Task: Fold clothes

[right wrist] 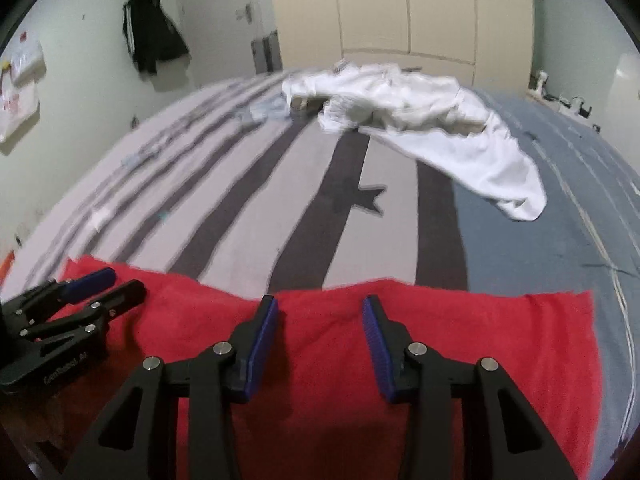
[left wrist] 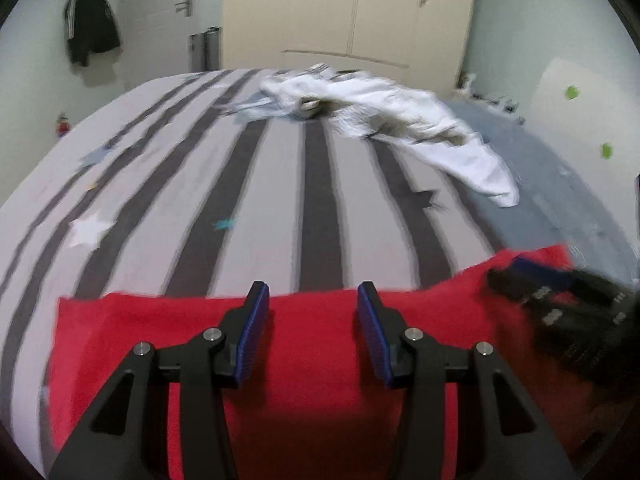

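Lying flat under both tools, the red cloth (right wrist: 460, 340) looks soft, light and limp; pinch its far corners near 1 and 11 o'clock. Left gripper (left wrist: 312, 300) and right gripper (right wrist: 320, 312) hover with jaws spread, gripping nothing.

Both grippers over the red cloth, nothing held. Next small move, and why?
Probably lower both and pinch the red cloth's far edge, one gripper near each end. The left gripper and right gripper hover open above it, holding nothing, and it lies spread flat on the striped bed. The white garment lies crumpled farther back, untouched.
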Motion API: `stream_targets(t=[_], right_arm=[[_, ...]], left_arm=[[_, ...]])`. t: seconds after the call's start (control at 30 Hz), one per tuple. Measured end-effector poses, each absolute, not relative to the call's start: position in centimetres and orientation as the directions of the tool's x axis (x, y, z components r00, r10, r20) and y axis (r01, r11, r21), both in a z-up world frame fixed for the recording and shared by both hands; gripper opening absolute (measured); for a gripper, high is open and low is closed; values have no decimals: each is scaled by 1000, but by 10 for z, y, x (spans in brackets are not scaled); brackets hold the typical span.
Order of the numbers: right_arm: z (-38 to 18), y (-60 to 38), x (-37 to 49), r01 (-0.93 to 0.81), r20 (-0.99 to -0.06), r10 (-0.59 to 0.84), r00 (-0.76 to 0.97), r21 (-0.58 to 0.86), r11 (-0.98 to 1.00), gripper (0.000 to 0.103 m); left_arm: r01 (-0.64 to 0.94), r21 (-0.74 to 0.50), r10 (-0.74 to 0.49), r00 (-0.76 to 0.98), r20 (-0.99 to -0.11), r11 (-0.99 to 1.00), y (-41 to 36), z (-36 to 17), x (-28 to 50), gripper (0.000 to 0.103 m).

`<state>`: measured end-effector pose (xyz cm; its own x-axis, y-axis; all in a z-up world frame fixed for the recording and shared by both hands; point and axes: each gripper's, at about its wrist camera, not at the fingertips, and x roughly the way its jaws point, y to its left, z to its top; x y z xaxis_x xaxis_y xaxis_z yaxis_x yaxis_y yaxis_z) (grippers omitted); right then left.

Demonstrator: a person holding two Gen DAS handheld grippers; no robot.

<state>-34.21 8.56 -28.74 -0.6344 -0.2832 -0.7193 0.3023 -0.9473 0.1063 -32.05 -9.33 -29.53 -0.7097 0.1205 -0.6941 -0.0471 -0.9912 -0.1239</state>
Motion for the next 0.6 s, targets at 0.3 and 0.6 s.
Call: stream_targets(t=[0.3, 0.6], right_arm=[[-323, 82, -358, 270, -768, -295, -568, 164, -949, 39], [-296, 88, -355, 272, -756, -287, -589, 149, -951, 39]], left_arm=[[-79, -31, 73, -618, -783, -996, -60, -338, -341, 43], [-120, -136, 181, -634, -751, -983, -51, -308, -349, 41]])
